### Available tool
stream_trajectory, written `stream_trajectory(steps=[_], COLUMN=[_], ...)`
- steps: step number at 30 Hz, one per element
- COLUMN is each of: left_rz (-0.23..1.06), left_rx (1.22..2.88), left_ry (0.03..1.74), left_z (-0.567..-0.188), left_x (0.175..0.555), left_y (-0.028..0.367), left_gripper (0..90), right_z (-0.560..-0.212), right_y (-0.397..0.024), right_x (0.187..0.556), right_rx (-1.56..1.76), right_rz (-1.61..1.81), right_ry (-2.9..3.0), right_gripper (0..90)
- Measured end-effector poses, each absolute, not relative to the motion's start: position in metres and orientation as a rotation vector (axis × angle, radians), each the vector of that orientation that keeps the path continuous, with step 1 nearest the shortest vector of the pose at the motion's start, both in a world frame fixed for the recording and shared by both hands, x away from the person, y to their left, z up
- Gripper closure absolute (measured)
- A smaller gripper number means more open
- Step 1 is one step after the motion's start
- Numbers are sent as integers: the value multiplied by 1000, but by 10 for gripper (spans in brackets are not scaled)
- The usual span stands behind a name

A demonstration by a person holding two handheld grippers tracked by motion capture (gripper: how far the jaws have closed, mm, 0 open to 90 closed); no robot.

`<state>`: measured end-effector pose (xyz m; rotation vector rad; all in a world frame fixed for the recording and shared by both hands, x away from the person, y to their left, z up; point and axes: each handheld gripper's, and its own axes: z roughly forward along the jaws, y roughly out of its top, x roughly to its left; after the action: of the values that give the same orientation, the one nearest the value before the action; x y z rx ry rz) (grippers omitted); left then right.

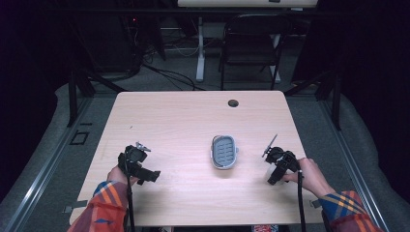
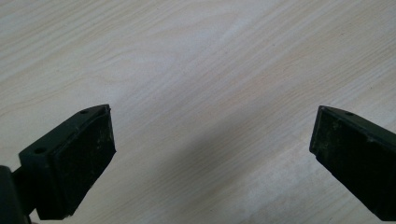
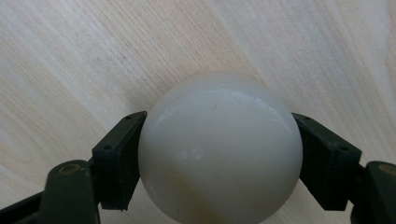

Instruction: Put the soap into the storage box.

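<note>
The right gripper (image 3: pixel 219 154) is clamped on the white ball (image 3: pixel 219 149) at the table's right side, the grey tray (image 1: pixel 225 152) sits off to its left, and the left gripper (image 2: pixel 212 140) gapes wide.

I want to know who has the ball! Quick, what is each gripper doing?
Left gripper: open, nothing between its jaws, just bare table.
Right gripper: closed on the white ball, a pad pressing each side.
</note>
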<state>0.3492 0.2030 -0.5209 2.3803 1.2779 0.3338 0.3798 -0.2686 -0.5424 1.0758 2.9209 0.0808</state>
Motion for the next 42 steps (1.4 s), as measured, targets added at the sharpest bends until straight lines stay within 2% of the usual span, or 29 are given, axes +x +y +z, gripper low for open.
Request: stream_trajectory(steps=[42], left_rz=[334], left_rx=[2388], left_ry=[1278], left_z=[-521], left_x=[348], left_y=[202], left_gripper=[1], right_z=[-531], right_y=[-252], right_x=[391], right_rx=[995], right_rz=[65], right_ry=[2916], right_gripper=[245])
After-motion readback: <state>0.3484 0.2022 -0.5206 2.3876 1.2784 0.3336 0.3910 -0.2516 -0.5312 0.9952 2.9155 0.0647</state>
